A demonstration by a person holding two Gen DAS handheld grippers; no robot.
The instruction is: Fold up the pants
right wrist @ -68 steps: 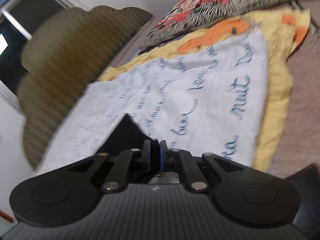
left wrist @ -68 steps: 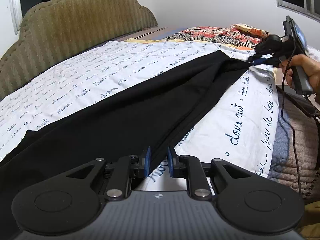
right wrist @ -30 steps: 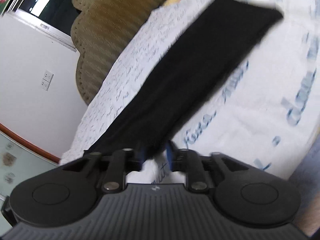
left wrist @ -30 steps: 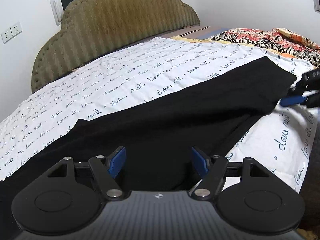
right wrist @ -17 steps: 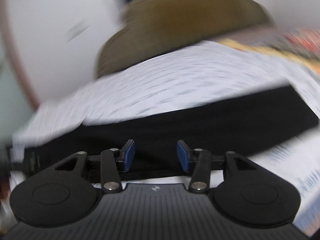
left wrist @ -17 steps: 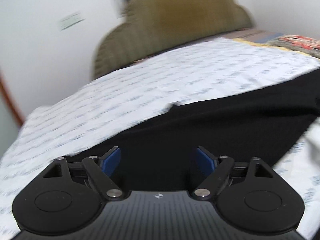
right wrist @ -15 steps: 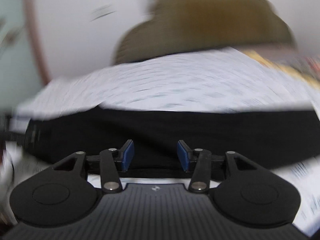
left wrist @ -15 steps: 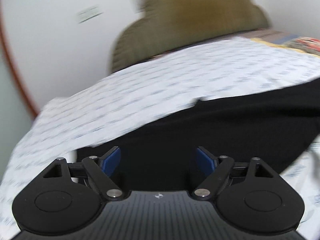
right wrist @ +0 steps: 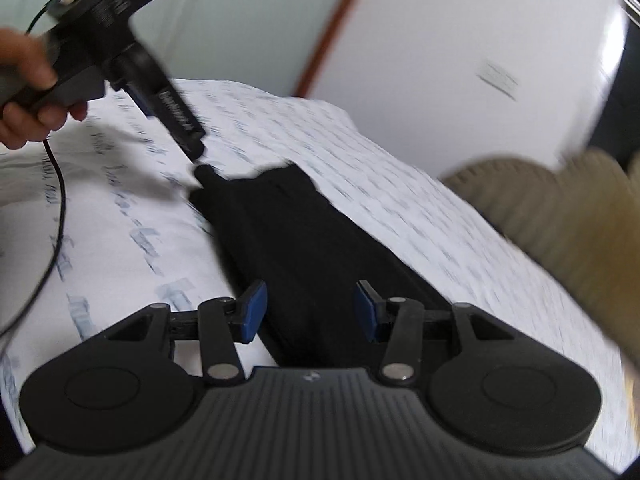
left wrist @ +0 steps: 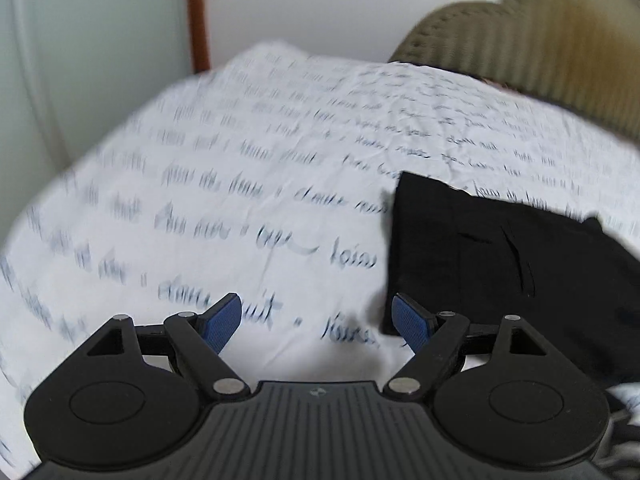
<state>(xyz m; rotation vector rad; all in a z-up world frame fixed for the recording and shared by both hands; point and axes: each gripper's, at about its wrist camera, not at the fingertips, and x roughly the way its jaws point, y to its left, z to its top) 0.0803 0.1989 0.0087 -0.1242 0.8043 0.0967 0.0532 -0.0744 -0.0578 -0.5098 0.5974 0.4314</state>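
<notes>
The black pants (left wrist: 500, 264) lie folded lengthwise on the white sheet with blue script (left wrist: 240, 184). In the left wrist view one squared end fills the right side. My left gripper (left wrist: 316, 322) is open over bare sheet, and its right pad (left wrist: 412, 324) sits at that end's near corner. In the right wrist view the pants (right wrist: 312, 248) run as a long strip away from my open right gripper (right wrist: 309, 312), which hovers over them without pinching. At the strip's far end a hand (right wrist: 20, 92) holds the left gripper (right wrist: 196, 154), tip just above the corner.
A padded olive headboard (left wrist: 540, 52) rises at the bed's right, also in the right wrist view (right wrist: 560, 216). Behind the bed are a white wall and a brown wooden trim (left wrist: 198, 12). A black cable (right wrist: 56, 208) hangs from the left gripper across the sheet.
Both grippers let go of the pants and opened. Both views swung left along the strip towards its end; the left gripper and its hand now show in the right wrist view.
</notes>
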